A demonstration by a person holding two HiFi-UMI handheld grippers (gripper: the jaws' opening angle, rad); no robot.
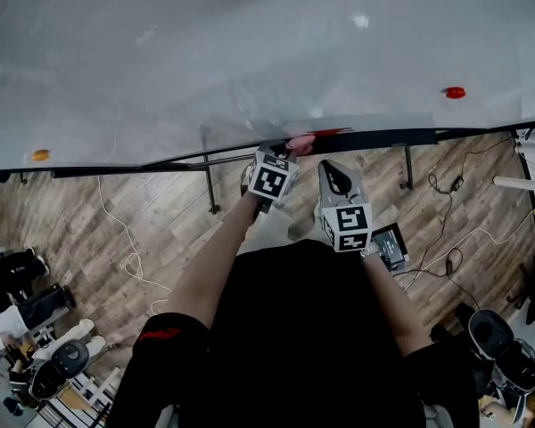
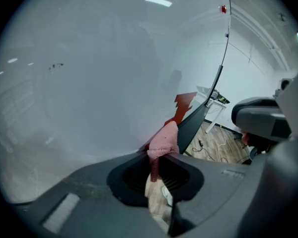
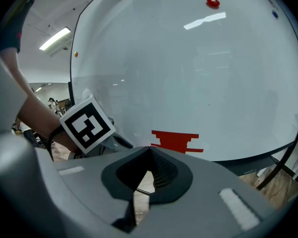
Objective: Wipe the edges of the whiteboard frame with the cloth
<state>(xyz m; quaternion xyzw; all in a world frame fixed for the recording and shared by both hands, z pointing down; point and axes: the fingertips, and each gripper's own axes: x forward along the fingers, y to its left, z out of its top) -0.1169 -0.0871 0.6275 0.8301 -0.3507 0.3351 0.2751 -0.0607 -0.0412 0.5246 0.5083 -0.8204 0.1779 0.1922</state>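
Observation:
The whiteboard (image 1: 250, 52) fills the top of the head view, its dark lower frame edge (image 1: 374, 138) running across the middle. My left gripper (image 1: 283, 150) is shut on a pink cloth (image 1: 300, 143) that touches this lower frame edge. In the left gripper view the cloth (image 2: 164, 140) sticks out between the closed jaws against the frame (image 2: 199, 119), just below a red mark (image 2: 185, 103). My right gripper (image 1: 332, 172) hangs just right of it and below the frame. Its jaws (image 3: 148, 155) meet at the tip with nothing between them.
On the board sit a red magnet (image 1: 455, 93) at right and an orange magnet (image 1: 40, 155) at left. Stand legs (image 1: 210, 190), cables (image 1: 129, 257) and a small device (image 1: 392, 246) are on the wooden floor below. A person (image 1: 13, 297) sits at lower left.

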